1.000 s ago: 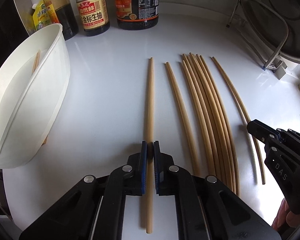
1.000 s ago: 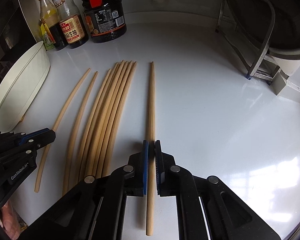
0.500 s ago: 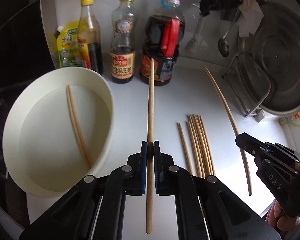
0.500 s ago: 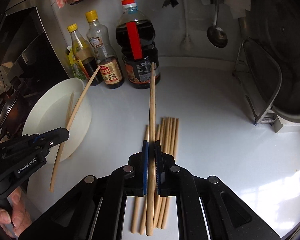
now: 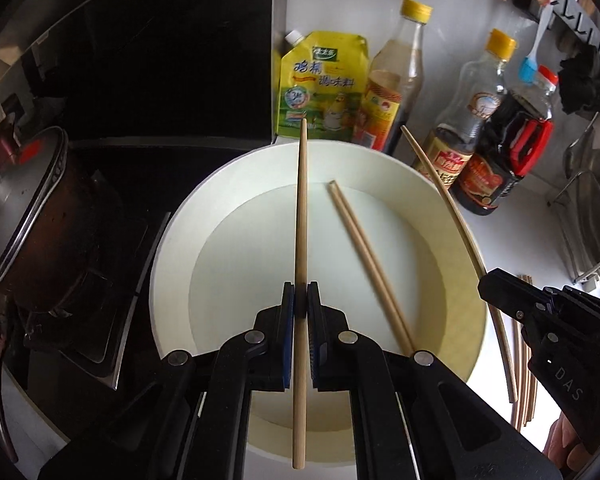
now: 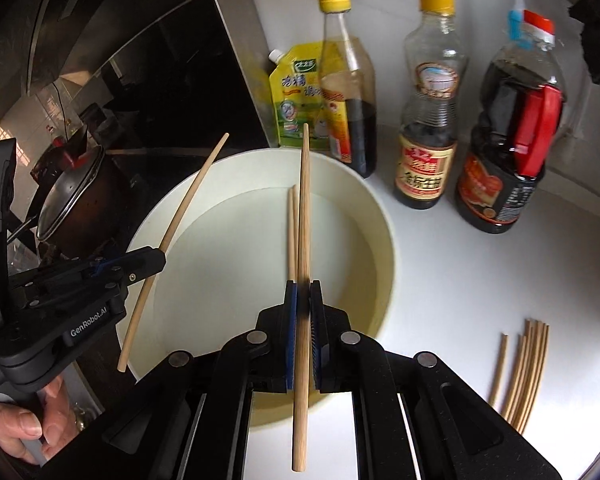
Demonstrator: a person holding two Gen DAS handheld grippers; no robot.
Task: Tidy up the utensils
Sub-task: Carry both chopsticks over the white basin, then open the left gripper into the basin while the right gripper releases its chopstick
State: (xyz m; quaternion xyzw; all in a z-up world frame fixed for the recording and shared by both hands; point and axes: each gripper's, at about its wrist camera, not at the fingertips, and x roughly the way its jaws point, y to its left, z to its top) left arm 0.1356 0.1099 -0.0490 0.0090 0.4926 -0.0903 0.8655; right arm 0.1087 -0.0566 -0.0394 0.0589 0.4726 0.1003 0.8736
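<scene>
Both the left gripper [image 5: 298, 304] and right gripper [image 6: 303, 304] clench one pale wooden chopstick [image 5: 300, 240] each above the round white bowl [image 5: 172, 240]. Only the right wrist view shows the loose wooden chopsticks [image 6: 524, 372] clearly on the white bench [image 6: 480, 280]; the left shows a lidded dark pot [image 5: 28, 216].

A home kitchen: sauce bottles [image 6: 427, 120] line the white counter [image 6: 480, 280] beside what looks like a stove with a lidded pot [image 5: 24, 216].

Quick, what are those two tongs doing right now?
Left tongs: closed on a light wooden chopstick.
Right tongs: closed on another light wooden chopstick.
</scene>
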